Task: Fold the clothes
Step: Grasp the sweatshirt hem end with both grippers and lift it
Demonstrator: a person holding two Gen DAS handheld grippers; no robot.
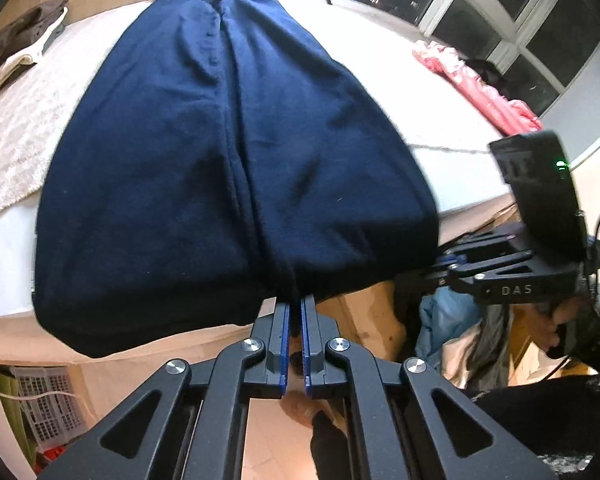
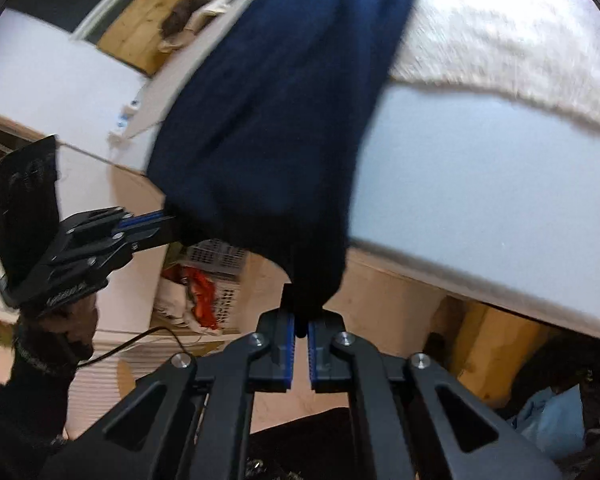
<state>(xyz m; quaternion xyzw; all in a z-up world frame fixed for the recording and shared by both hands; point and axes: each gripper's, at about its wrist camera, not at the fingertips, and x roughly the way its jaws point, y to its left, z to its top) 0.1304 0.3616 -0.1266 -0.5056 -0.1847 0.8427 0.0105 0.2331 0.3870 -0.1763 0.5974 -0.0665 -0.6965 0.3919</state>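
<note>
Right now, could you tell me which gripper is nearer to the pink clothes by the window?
Right. The right gripper grips the navy garment on the side toward the pink clothes; the left gripper grips its hem farther away.

Soft matt navy cloth garment (image 1: 228, 152) lies on a rough-woven pale blanket (image 1: 8, 152); matt black grippers.

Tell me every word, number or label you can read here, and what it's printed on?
"DAS": white letters on the black body of the right tongs, seen from the left wrist camera.
Pale lettering on the body of the left tongs, in the right wrist view: too blurred to read.
Raised markings on the black box atop the right tongs: not legible.
Navy garment, pink clothes, white laundry basket: no text shows.
</note>
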